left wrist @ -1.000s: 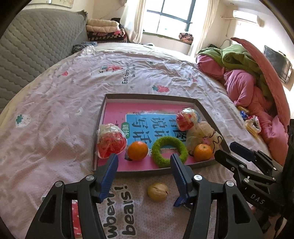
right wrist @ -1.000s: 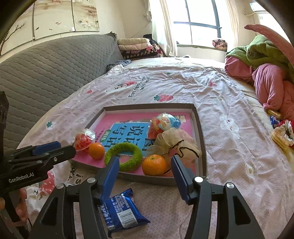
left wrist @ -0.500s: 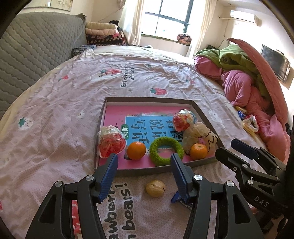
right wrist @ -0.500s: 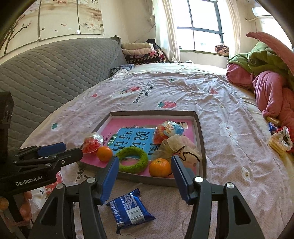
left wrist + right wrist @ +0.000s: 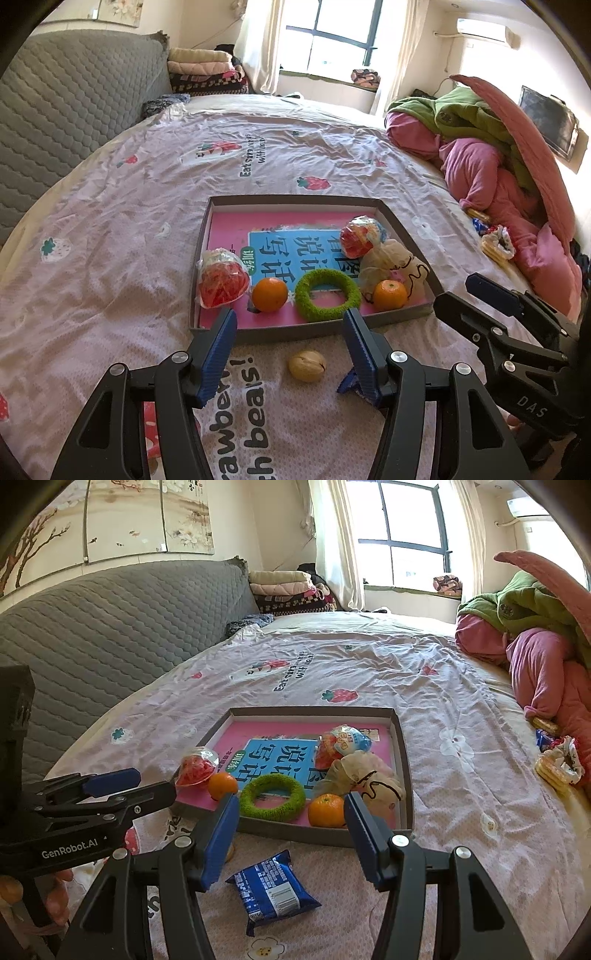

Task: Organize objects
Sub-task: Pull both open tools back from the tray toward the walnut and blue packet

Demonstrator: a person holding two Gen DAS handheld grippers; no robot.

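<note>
Left wrist view is showing the left gripper (image 5: 288,328) hanging with its blue fingers spread wide and holding nothing, low in the frame, just short of the near wall of the grey tray (image 5: 295,334) that is sitting on the strawberry-print bedsheet (image 5: 110,229). A pale walnut (image 5: 307,366) is lying on the sheet between those fingers and slightly below them, apart from the tray wall, and it is looking like this hand's next pickup. The right wrist view is showing the right gripper (image 5: 290,814) likewise wide and empty, with a blue snack packet (image 5: 271,890) lying flat on the sheet at lower centre, just short of the tray. Inside the tray, a green ring (image 5: 328,294), two oranges (image 5: 270,294) and some wrapped sweets (image 5: 221,278) are crowding the near edge, while the upper half of the tray is sitting mostly bare. To do the step well, each gripper is probably needing to come down over its item so the fingers are straddling it squarely, the walnut across its widest part because it is round and likely to roll, the packet across its narrow side because the foil may slip. Carrying each one over the wall and releasing toward the bare far half would be avoiding knocks against the oranges.
</note>
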